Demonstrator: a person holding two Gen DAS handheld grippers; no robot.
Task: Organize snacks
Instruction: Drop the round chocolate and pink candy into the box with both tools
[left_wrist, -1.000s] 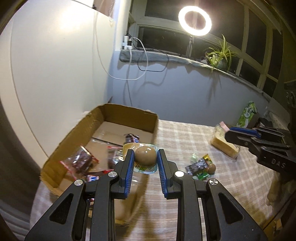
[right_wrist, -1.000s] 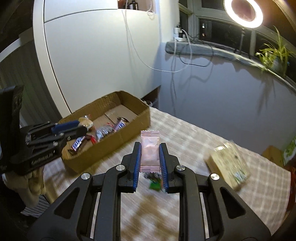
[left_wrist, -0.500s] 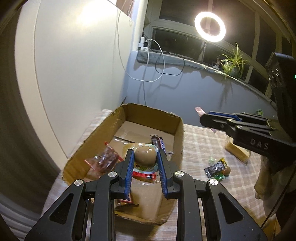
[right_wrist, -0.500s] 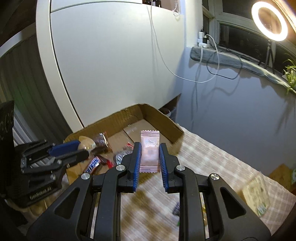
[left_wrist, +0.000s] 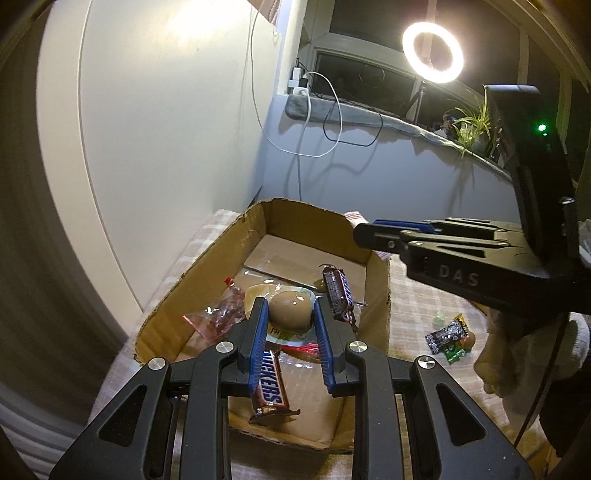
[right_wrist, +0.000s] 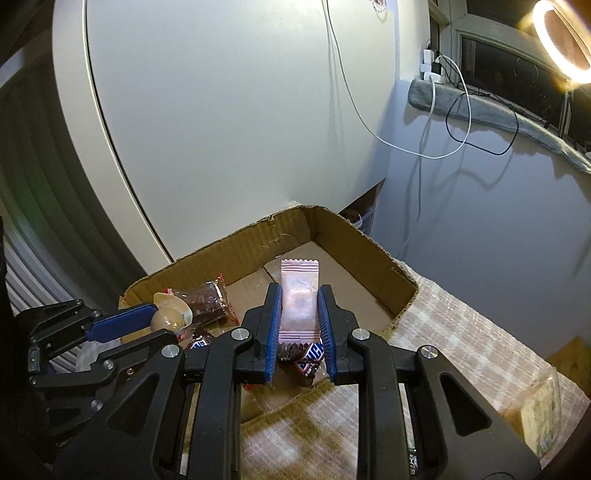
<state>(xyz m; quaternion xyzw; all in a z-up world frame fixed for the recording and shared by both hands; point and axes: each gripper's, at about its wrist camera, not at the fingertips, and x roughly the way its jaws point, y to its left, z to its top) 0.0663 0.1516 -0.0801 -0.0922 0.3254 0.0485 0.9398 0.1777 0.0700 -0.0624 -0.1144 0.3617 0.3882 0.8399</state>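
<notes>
Left claw (left_wrist: 289, 325) is clamped on a packaged egg (left_wrist: 289, 310) and right claw (right_wrist: 300, 325) on a pink sachet (right_wrist: 299, 295) above the cardboard box (left_wrist: 376, 291), where crowded releases risk spilling over its rim.

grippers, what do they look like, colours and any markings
Both are matt black plastic frames with triangular cut-outs and round silver screw heads. Left gripper and right gripper each have ribbed blue pads lining the jaws. The right one's side bears raised letters "DAS" and a green light.
</notes>
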